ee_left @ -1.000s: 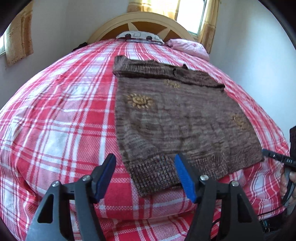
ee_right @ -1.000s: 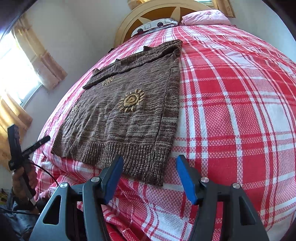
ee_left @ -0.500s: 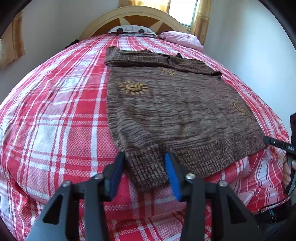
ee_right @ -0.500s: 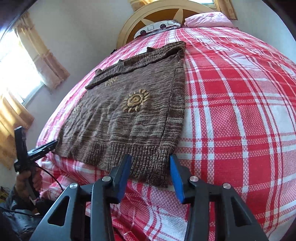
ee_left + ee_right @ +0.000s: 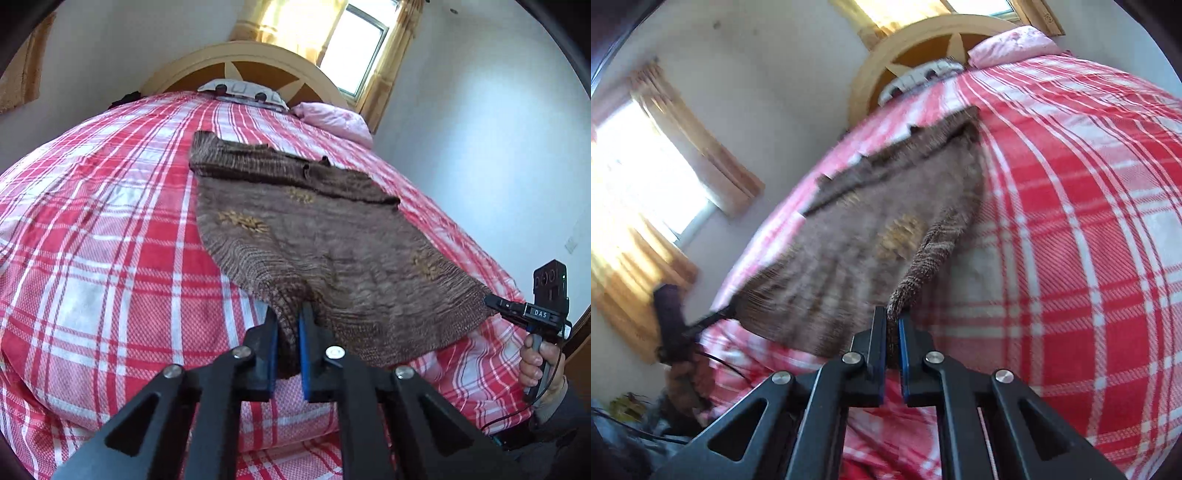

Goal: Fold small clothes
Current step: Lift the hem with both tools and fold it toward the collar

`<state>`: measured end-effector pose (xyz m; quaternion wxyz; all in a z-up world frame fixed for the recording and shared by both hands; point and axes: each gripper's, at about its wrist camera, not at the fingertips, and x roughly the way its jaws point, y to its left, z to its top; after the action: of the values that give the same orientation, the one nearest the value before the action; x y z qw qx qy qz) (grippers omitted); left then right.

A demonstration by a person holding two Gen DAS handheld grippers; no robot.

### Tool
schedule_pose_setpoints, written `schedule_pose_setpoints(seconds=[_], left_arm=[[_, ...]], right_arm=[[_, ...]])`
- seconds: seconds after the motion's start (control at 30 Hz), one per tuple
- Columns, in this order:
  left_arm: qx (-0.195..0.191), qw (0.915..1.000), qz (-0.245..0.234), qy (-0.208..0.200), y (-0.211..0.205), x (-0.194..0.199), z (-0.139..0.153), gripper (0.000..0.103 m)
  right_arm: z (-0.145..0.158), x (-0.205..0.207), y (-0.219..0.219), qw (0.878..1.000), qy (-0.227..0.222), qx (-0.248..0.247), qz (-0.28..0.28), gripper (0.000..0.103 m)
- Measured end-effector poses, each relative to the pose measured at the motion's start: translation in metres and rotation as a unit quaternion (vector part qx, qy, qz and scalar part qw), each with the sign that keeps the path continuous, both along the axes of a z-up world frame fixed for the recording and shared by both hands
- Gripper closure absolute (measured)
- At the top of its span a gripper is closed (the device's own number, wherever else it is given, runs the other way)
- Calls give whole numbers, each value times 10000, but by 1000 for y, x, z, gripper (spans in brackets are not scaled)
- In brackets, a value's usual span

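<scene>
A brown knitted sweater (image 5: pixel 325 240) with yellow flower motifs lies spread on the red-and-white plaid bed (image 5: pixel 110 258). My left gripper (image 5: pixel 289 314) is shut on the ribbed hem at the sweater's near left corner, which is pulled up off the bed. In the right wrist view my right gripper (image 5: pixel 892 317) is shut on the sweater (image 5: pixel 849 258) at its near right hem corner, and that edge rises in a taut ridge. The right gripper (image 5: pixel 498 306) also shows at the hem in the left wrist view, held by a hand (image 5: pixel 535 365).
A wooden headboard (image 5: pixel 243 70) stands at the far end of the bed, with a pink pillow (image 5: pixel 332 118) and a patterned pillow (image 5: pixel 243 90) before it. Curtained windows are behind the headboard (image 5: pixel 365 44) and on the side wall (image 5: pixel 646 177).
Both grippers went from wide open around the hem corners to shut on them. The two corners have lifted off the bed and the views have tilted upward.
</scene>
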<state>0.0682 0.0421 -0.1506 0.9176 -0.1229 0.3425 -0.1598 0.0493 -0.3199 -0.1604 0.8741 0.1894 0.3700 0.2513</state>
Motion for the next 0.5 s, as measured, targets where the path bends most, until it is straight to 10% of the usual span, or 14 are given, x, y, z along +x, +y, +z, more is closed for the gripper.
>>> schedule_pose_setpoints(seconds=[0.5], left_arm=[[-127, 9991, 256, -299, 20, 73, 48, 94]], right_arm=[[55, 59, -2, 9940, -464, 954, -263, 98]])
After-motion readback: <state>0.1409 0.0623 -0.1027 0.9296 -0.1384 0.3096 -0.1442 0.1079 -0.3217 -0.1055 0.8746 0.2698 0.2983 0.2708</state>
